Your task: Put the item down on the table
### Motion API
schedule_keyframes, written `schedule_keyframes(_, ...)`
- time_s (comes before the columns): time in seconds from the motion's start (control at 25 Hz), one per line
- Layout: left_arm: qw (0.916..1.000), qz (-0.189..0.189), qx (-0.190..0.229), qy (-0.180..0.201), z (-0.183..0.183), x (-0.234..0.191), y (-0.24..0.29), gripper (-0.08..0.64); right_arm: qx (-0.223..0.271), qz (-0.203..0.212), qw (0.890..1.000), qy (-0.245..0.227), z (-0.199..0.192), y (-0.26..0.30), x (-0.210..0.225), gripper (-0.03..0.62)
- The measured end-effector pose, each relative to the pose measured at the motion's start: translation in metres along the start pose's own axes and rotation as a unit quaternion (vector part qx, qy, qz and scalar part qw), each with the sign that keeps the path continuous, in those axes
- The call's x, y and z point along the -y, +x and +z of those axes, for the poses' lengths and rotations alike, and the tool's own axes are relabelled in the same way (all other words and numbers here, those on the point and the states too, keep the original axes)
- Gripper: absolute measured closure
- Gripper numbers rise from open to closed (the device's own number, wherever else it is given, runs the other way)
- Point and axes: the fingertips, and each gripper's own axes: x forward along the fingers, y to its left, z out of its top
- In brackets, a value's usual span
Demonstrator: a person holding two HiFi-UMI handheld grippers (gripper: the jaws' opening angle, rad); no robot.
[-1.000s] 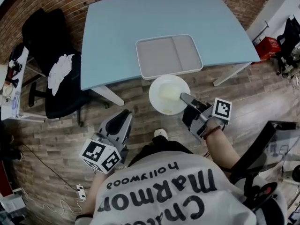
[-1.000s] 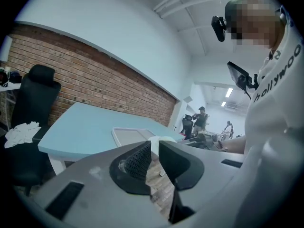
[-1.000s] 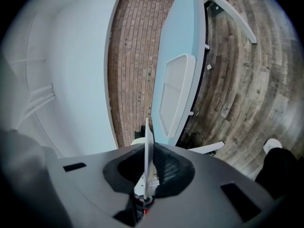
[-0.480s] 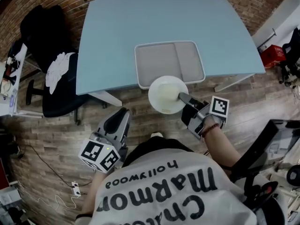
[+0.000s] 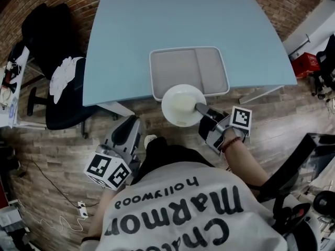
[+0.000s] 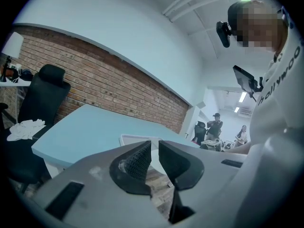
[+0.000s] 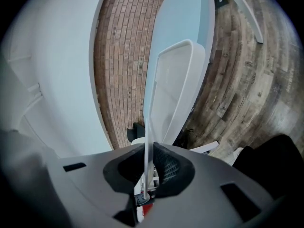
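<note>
Plate [image 5: 180, 104]: probably stiff, light, breakable (slick too); hold by rim.
Right tool [image 5: 202, 109]: clamped on its rim.
Left tool [image 5: 127, 133]: slightly apart, empty.

right gripper [image 5: 199, 109] grips plate [image 5: 179, 104] rim | plate overlaps tray [image 5: 180, 69] near edge | left gripper [image 5: 129, 130] short of table [image 5: 157, 25]
</note>
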Motion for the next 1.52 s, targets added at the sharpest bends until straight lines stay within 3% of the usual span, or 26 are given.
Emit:
schedule_keyframes(0.68,0.9989,-0.038,-0.023,-0.015,0.021,-0.064,0.045,0.508,0.043,-0.056,0.997,0.019,0.024,0.036,0.012,0.563)
schedule_keyframes(1.36,0.9973,-0.063,-0.033,-0.020,0.028,-0.087,0.083,0.508,0.060,-0.122,0.989,-0.053,0.047,0.067,0.009,0.565)
schedule_keyframes(1.52,0.9972,-0.067,-0.028,-0.019,0.023,-0.076,0.087,0.508,0.052,-0.129,0.988,-0.073,0.046,0.060,0.012,0.565)
